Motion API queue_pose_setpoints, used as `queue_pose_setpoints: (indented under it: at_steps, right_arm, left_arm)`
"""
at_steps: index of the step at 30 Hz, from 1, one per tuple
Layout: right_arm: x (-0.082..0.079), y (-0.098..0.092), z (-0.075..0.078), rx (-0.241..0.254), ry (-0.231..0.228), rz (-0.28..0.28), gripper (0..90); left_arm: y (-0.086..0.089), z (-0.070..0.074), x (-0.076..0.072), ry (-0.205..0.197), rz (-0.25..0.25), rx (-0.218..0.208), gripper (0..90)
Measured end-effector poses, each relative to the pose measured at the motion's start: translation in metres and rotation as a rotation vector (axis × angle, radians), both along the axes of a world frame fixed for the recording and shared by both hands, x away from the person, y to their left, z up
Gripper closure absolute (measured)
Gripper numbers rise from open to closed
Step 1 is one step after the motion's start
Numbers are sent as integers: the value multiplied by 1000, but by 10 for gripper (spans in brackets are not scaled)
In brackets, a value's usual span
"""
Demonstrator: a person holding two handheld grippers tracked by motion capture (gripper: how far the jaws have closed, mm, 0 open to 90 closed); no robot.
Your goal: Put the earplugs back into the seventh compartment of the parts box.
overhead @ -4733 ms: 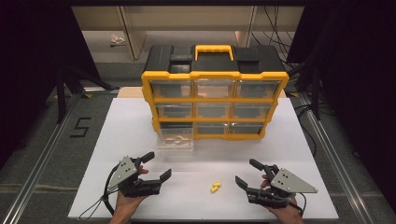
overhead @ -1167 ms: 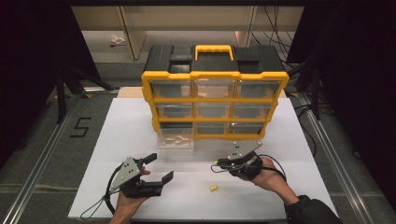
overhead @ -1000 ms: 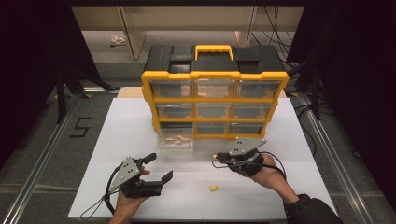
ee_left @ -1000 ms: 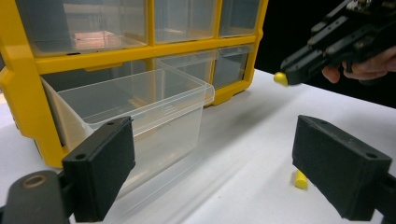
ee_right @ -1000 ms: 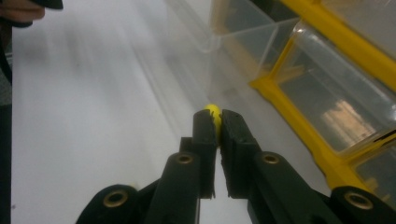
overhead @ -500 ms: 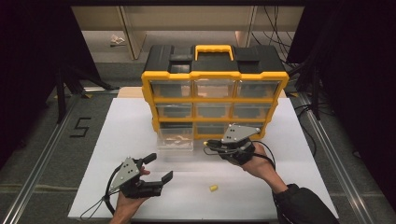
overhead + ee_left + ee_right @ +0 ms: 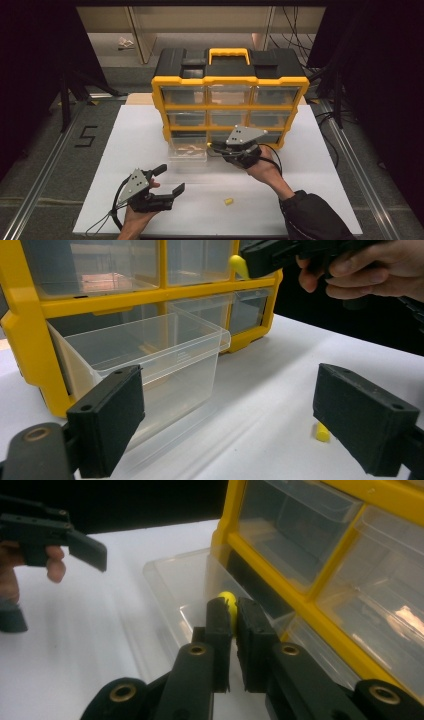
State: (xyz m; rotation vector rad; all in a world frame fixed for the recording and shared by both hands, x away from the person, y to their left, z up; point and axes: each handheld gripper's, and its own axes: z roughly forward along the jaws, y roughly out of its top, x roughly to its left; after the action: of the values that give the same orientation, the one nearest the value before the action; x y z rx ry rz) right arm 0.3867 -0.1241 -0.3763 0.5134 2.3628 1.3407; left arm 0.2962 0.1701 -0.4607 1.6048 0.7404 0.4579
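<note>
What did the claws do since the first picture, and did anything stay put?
The right claw went from the table's near right edge up to the pulled-out drawer of the yellow box, and it now pinches a small yellow piece. The left claw stayed open in its place. The other yellow piece lies near where it was, the drawer stays out, and the box did not move.

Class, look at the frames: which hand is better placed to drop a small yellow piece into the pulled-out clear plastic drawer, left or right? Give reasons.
Right. The right gripper is shut on a small yellow piece beside the clear plastic drawer. The left gripper sits open and empty, nearer the table's front edge.
</note>
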Motion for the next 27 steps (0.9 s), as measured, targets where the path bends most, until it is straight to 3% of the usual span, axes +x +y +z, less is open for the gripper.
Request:
queue_pose_setpoints:
  at_steps: [6, 19, 22, 27]
  right_arm:
    - [7, 18, -4, 6, 3, 8, 848]
    - [26, 34, -23, 13, 47, -14, 817]
    - [31, 35, -28, 32, 73, -20, 726]
    - [30, 35, -27, 32, 72, -20, 609]
  left_arm:
    - [1, 0, -1, 1, 8, -1, 127]
    - [0, -1, 1, 6, 12, 6, 127]
    - [0, -1, 3, 9, 12, 4, 127]
    - [1, -1, 1, 10, 11, 1, 127]
